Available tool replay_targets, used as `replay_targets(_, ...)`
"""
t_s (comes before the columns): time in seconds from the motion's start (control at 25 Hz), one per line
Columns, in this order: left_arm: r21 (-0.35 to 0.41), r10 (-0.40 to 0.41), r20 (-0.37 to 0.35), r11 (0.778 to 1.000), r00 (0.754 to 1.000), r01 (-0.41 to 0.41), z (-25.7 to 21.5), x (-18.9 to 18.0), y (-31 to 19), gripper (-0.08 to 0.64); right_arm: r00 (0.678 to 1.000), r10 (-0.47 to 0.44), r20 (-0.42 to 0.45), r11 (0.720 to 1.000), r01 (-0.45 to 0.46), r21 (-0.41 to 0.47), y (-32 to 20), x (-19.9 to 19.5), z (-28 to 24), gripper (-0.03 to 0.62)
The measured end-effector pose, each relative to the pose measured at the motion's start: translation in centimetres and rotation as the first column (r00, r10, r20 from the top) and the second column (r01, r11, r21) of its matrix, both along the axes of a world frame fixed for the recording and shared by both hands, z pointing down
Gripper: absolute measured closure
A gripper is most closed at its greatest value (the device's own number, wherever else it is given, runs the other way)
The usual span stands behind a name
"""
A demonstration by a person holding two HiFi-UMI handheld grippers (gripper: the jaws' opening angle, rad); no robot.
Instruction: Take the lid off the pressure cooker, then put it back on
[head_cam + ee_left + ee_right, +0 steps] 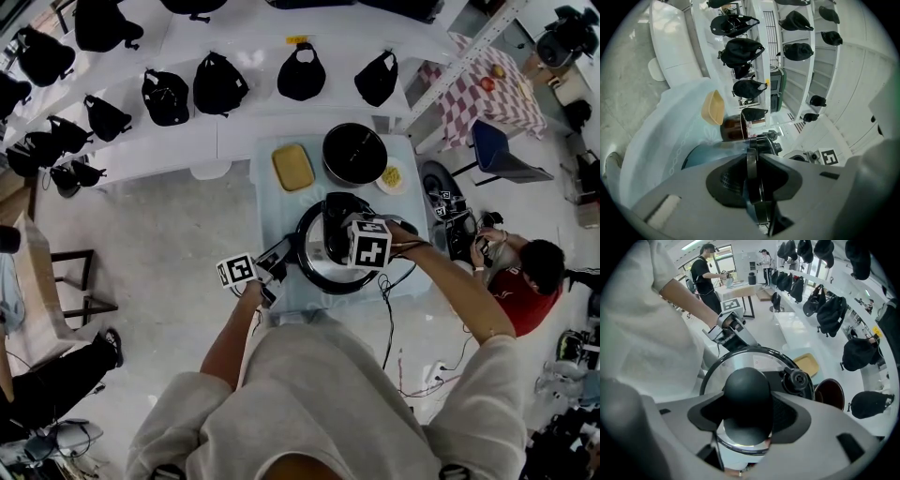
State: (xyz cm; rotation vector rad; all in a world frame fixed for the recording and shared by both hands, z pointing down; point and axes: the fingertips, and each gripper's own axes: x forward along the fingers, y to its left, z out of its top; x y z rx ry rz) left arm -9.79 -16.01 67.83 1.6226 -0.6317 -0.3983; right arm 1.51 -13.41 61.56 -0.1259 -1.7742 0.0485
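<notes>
lid (737,359) (on cooker (699,154)) in right gripper (746,413) jaws

Overhead plus two close-ups, pressure cooker (333,246) shared

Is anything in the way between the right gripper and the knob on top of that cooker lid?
Nothing visible. The right gripper sits over the lid, with the black knob clamped between its jaws. The left gripper clamps the cooker's side handle, clear of the knob.
</notes>
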Motion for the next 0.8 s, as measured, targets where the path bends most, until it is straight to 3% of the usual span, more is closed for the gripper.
replay_targets(0.28,0.003,0.015,0.001,1.0,1.0,-0.015,0.0,0.1,0.1,0.483,0.999,0.036,-0.011,0.999,-0.036,-0.004,-0.1,0.0,0.0,0.321)
replay_targets(0.4,0.007,0.02,0.005,1.0,1.0,-0.02,0.1,0.0,0.1,0.483,0.989,0.146,0.0,0.989,-0.146,-0.007,-0.4,0.3,0.0,0.321)
replay_targets(0.48,0.018,0.027,0.019,0.999,0.999,-0.027,0.1,-0.2,0.0,0.485,0.971,0.238,0.002,0.971,-0.238,-0.008,-0.7,0.3,0.0,0.321)
replay_targets(0.6,0.0,0.023,-0.037,1.0,0.999,-0.023,-0.4,0.2,0.0,0.485,0.945,0.327,0.0,0.945,-0.327,-0.007,-1.1,0.3,0.0,0.321)
replay_targets(0.72,-0.002,0.02,-0.037,1.0,0.999,-0.02,-0.3,0.2,0.0,0.485,0.898,0.44,-0.008,0.898,-0.44,-0.01,-1.5,0.5,0.1,0.321)
replay_targets(0.8,-0.001,0.016,-0.081,1.0,0.997,-0.016,-0.9,0.6,0.0,0.485,0.878,0.478,-0.009,0.878,-0.478,-0.004,-1.8,0.2,0.1,0.321)
